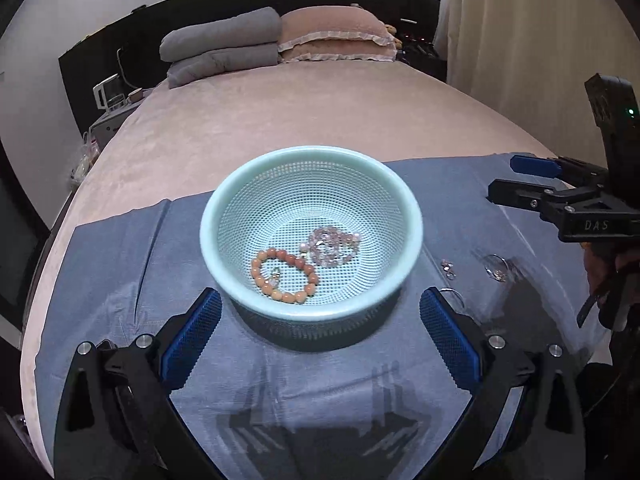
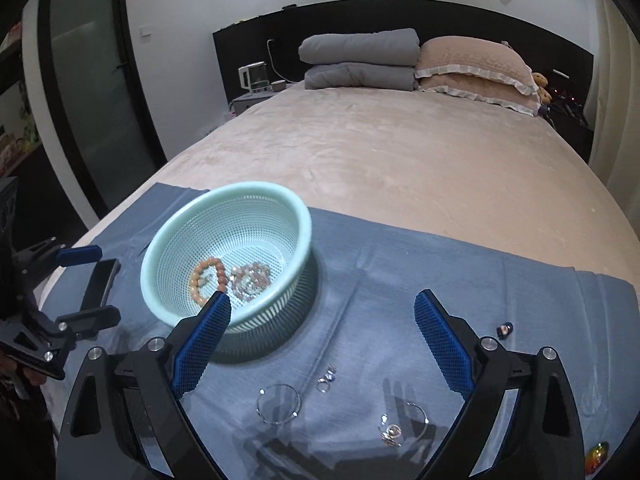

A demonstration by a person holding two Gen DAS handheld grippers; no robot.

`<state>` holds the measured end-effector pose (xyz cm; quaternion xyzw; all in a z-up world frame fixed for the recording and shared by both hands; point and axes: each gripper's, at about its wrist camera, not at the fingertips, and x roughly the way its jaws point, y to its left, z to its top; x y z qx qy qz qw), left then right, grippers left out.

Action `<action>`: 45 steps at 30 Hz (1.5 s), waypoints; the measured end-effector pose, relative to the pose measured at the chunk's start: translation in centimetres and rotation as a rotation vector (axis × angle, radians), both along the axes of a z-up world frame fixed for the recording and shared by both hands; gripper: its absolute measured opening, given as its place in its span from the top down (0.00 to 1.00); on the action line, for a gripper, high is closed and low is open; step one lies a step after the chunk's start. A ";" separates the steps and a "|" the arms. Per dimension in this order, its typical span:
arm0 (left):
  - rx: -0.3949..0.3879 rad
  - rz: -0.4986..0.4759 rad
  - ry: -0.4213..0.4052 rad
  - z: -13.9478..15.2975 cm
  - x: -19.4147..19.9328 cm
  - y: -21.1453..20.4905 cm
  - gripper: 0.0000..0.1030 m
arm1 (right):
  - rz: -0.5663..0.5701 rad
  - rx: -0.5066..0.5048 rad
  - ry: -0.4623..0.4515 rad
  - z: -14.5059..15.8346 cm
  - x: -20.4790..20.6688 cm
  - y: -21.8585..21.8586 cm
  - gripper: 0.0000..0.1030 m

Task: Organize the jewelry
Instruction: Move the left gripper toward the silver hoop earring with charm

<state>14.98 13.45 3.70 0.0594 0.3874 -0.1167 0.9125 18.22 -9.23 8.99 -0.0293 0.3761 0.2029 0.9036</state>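
Both claws are spread wide with nothing between their blue pads. Left claw [image 1: 320, 312] hangs right in front of the mint mesh basket [image 1: 240, 184], which sits on a blue cloth [image 1: 120, 264] laid across the foot of the bed [image 1: 280, 120]. Right claw [image 2: 322, 312] hovers over the same cloth off to the basket's right, its left pad overlapping the basket rim in its own camera, though I can't tell if it actually touches.

Inside the basket there's an orange bead bracelet [image 1: 284, 276] with a small charm, and just beside it, touching or nearly so, a pale pink crystal bracelet [image 1: 332, 246].

Now the fun part: the left camera barely catches the loose stuff, only a couple of little rings [image 1: 448, 268] and a blurry clear piece near the right claw [image 1: 520, 184] at the edge. The right camera shows it all properly: a thin wire bangle [image 2: 278, 404], small rings [image 2: 326, 380] next to it, a hoop with a shiny cluster [image 2: 400, 424], a tiny dark bead [image 2: 505, 330] further right, and something orange and glossy [image 2: 597, 454] at the very corner. All of that lies on the cloth, outside the basket. That camera also shows the left claw [image 2: 96, 280] beside the basket, and a frosted glass door [image 2: 96, 92] the other view misses.
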 end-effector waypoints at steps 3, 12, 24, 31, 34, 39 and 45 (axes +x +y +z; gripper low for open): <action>0.023 -0.071 -0.018 -0.3 -1.4 -2.2 0.05 | 0.002 -0.029 0.000 -0.7 -0.9 -1.6 0.14; 0.130 -0.292 -0.014 -4.4 -3.8 -9.7 0.05 | 0.002 -0.087 0.049 -4.3 -2.7 -5.1 0.14; 0.065 -0.242 0.102 -11.7 0.0 -11.2 0.05 | 0.017 -0.237 0.072 -11.2 -3.1 -4.5 0.14; -0.013 -0.181 0.112 -13.3 2.8 -10.9 0.04 | -0.029 -0.094 0.145 -13.5 -1.6 -5.9 0.11; 0.000 -0.161 0.104 -13.7 2.9 -11.5 0.04 | -0.030 -0.090 0.149 -13.7 -1.4 -5.7 0.12; -0.004 -0.150 0.099 -13.6 2.4 -11.6 0.09 | -0.008 -0.073 0.124 -13.3 -2.2 -5.5 0.39; -0.006 -0.178 0.110 -12.9 1.0 -12.6 0.38 | -0.019 -0.051 0.117 -13.2 -2.3 -6.0 0.57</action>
